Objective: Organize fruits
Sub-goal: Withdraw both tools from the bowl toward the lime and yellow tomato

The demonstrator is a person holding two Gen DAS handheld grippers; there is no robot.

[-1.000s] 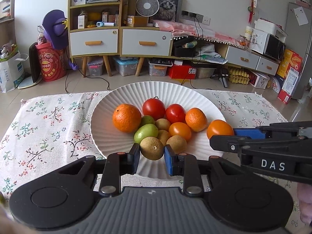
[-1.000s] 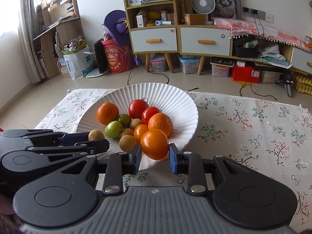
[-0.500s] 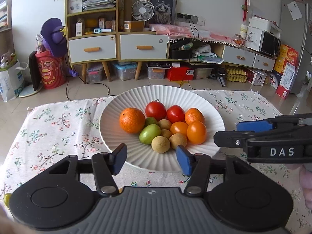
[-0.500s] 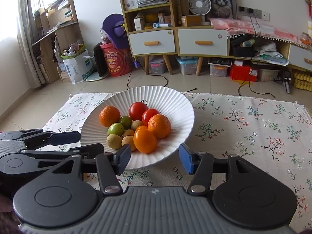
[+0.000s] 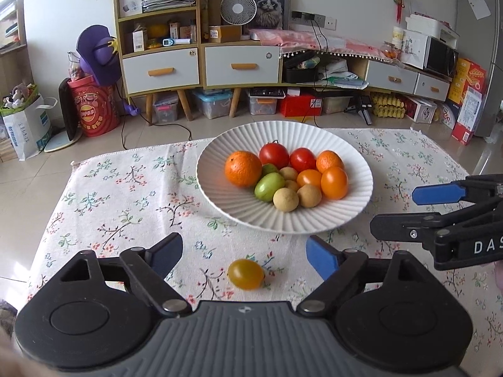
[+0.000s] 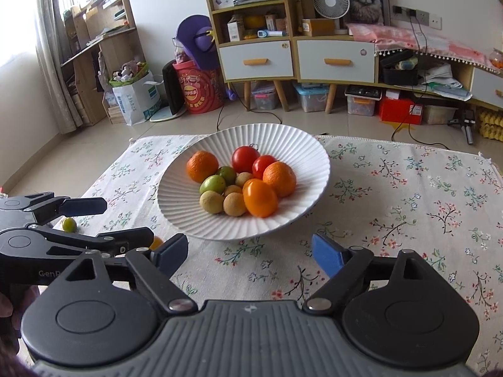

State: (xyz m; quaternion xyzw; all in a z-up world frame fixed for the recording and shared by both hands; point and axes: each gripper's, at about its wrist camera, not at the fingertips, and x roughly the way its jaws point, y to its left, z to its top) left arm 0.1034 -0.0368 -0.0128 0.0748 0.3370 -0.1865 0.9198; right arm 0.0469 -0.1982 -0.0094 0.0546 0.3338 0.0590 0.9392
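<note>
Left wrist view: the left gripper (image 5: 244, 253) hangs above the near part of the flowered tablecloth (image 5: 125, 194), its jaws spread wide and holding nothing. A small yellow tomato (image 5: 245, 274) lies on the cloth between the two fingers, touching neither. The white ribbed plate (image 5: 220, 201) sits near the cloth's far edge, carrying oranges, red tomatoes, green fruits and small tan ones. The right gripper (image 5: 405, 210) enters from the right, beside the plate's rim, its jaws apart and empty.

Right wrist view: the right gripper (image 6: 250, 251) is wide open above the cloth, just short of the plate's (image 6: 283, 223) near rim. At the cloth's left edge lies a small green fruit (image 6: 69, 224), between the fingers of the open left gripper (image 6: 125, 223).
</note>
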